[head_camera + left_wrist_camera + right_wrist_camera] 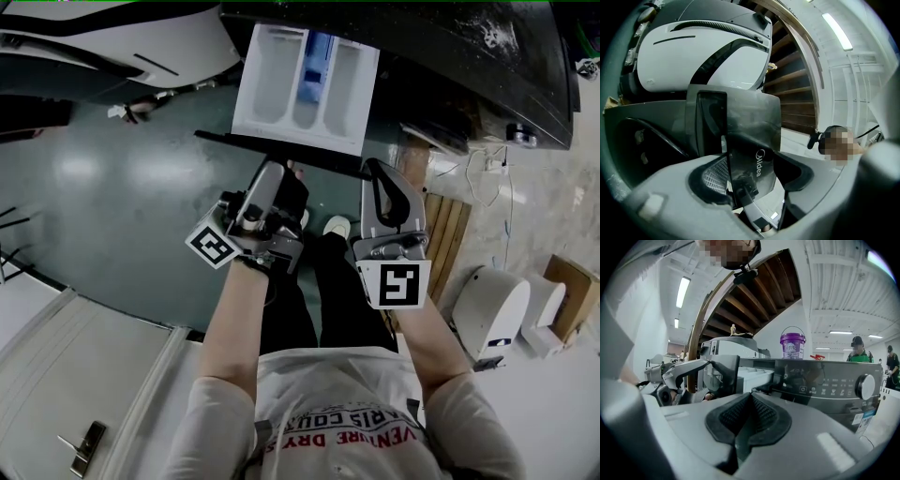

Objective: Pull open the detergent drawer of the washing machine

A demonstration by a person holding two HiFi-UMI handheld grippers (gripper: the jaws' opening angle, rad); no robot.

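Note:
The white detergent drawer (300, 86) stands pulled out of the dark washing machine (450, 56), its compartments showing. My left gripper (281, 171) is shut on the drawer's dark front panel (272, 148). In the left gripper view that panel (754, 136), marked Midea, sits clamped between the pads of my left gripper (750, 174). My right gripper (382, 173) hovers just right of the panel, shut with nothing in it; its pads meet in the right gripper view (749, 416). That view also shows the open drawer (752, 375) and the control panel (825, 383).
A purple bucket (792, 344) stands on top of the washer. A white machine (103, 42) sits to the left across the green floor. Wooden slats (445, 234) and a white appliance (492, 309) lie at the right. A person in green (858, 352) stands far off.

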